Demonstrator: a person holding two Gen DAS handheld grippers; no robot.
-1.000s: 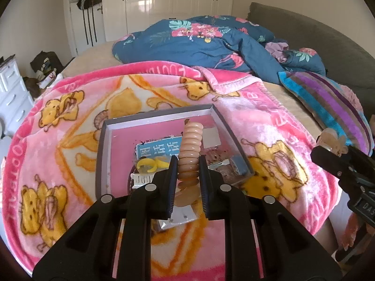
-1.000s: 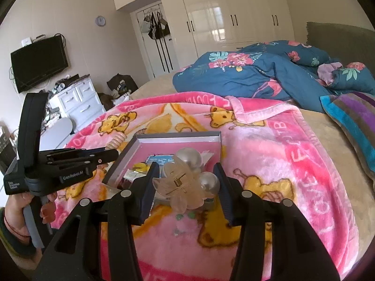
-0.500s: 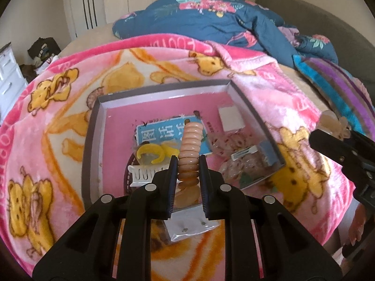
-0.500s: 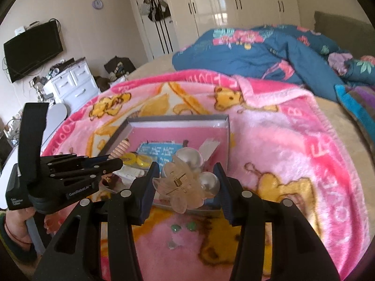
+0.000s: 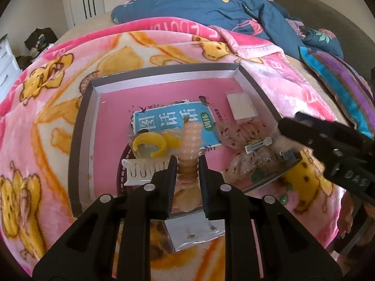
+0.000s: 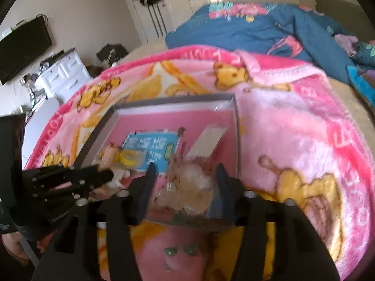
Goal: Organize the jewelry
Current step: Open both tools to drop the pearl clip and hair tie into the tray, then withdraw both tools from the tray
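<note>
a shallow grey-walled tray [image 5: 89, 107] with a pink floor sits on a pink cartoon-print blanket [image 5: 42, 107] spread over a bed.

left gripper [image 5: 187, 161]: its jaws are clamped on a peach spiral hair tie [image 5: 191, 138], which stands up between the fingers and leans out over the tray floor. the gripper sits above the near part of the tray, pointing steeply down.

right gripper [image 6: 185, 171]: its jaws have just been opening and now stand apart. a translucent flower clip with pearl beads [image 6: 194, 187] lies between the fingers; the picture is blurred, and the pads do not appear to press on it. the clip lies low at the tray's near right corner, among other pale items; whether it rests on the floor cannot be told. in the left wrist view this gripper enters from the right edge, over the same corner.

tray contents, left wrist view: a blue printed card [image 5: 173, 126] in the middle, a yellow crescent clip [image 5: 150, 145] just left of the hair tie, a white claw clip [image 5: 143, 171] just beside the left finger, a small white card [image 5: 241, 105] toward the far right, and dotted fabric bows with a metal snap clip [image 5: 260, 144] at the right.

outside the tray, on the blanket near its front wall, lie a small clear packet [image 5: 192, 236] and small green pieces [image 6: 180, 250].

a blue floral duvet [image 5: 211, 7] is bunched at the far end of the bed.
</note>
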